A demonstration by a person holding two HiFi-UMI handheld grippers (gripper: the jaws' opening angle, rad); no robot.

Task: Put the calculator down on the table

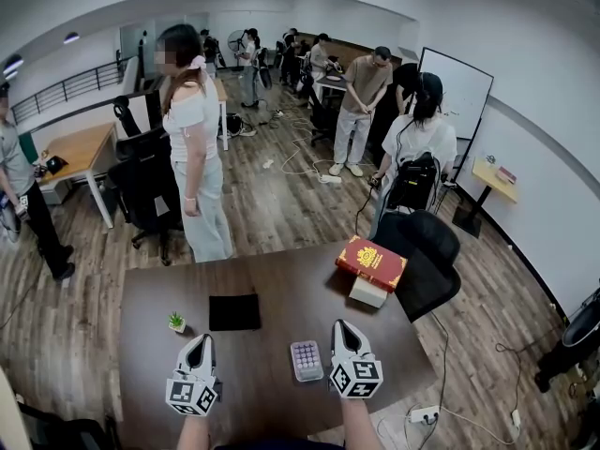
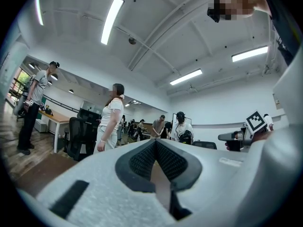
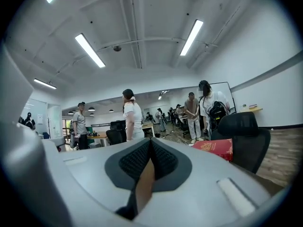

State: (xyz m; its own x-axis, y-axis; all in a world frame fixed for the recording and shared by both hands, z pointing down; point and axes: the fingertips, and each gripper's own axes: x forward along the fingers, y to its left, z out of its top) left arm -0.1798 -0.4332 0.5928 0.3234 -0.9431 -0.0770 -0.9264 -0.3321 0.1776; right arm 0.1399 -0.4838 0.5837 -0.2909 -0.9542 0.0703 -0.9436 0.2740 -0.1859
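The calculator (image 1: 307,360), a small grey pad with purple keys, lies flat on the dark brown table (image 1: 281,279) near its front edge. My right gripper (image 1: 339,325) hovers just to its right, its jaws closed together with nothing between them; in the right gripper view (image 3: 150,142) the black pads meet at the tip. My left gripper (image 1: 201,338) sits further left of the calculator, apart from it, and in the left gripper view (image 2: 155,143) its pads also meet, empty. Both point level across the table.
A black notebook (image 1: 234,312) and a tiny potted plant (image 1: 175,322) lie ahead of the left gripper. A red book (image 1: 372,262) rests on a white box (image 1: 367,292) at the far right corner, by a black chair (image 1: 427,251). A person in white (image 1: 197,157) stands beyond the table.
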